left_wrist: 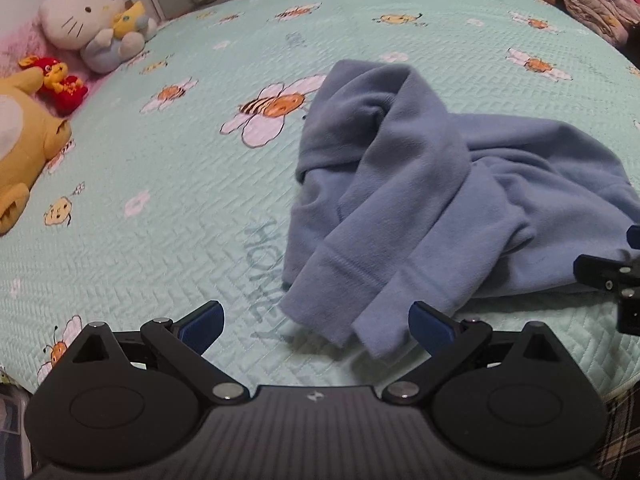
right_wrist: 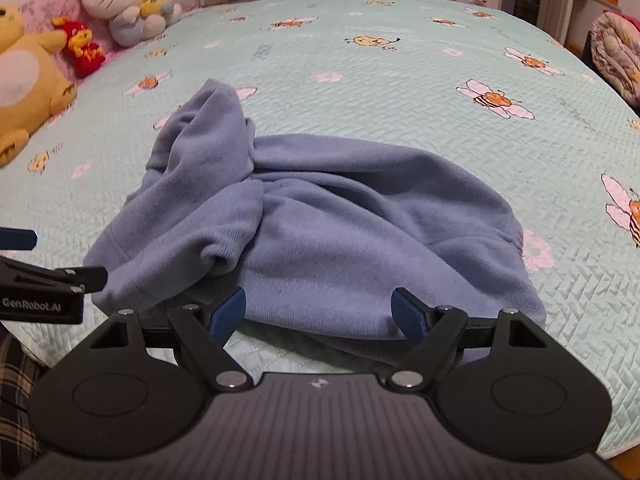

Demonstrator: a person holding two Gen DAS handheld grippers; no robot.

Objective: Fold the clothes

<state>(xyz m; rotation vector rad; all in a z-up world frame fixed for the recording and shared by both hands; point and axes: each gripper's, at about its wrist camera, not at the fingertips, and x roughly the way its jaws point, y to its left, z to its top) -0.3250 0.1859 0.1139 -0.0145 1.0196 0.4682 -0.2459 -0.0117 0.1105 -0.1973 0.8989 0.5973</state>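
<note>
A bed (left_wrist: 160, 208) fills both views, covered by a pale green quilted spread printed with bees and small white flowers. On it, toward the near edge, lies a blue fleece garment (right_wrist: 340, 232), rumpled and unfolded: its body is heaped in a low mound, one sleeve runs toward the near edge with its cuff lying flat on the spread, and another part rises in a soft ridge at the far side. At the head of the bed, beside a pink cover, sit soft toys: a large yellow plush (left_wrist: 24, 148), a white cat plush (left_wrist: 92, 20) holding a small yellow figure, and a little red and yellow doll (left_wrist: 60, 80) between them. A bundled quilt (left_wrist: 596, 4) lies off the far right side of the bed. The left gripper (left_wrist: 316, 326) hangs over the near edge with its fingers (left_wrist: 202, 326) spread wide, the sleeve cuff lying just ahead of them and between their tips, nothing pinched. The right gripper (right_wrist: 318, 312) stands over the garment's near hem, its fingers (right_wrist: 230, 310) likewise spread, the fabric between them but not clamped.
</note>
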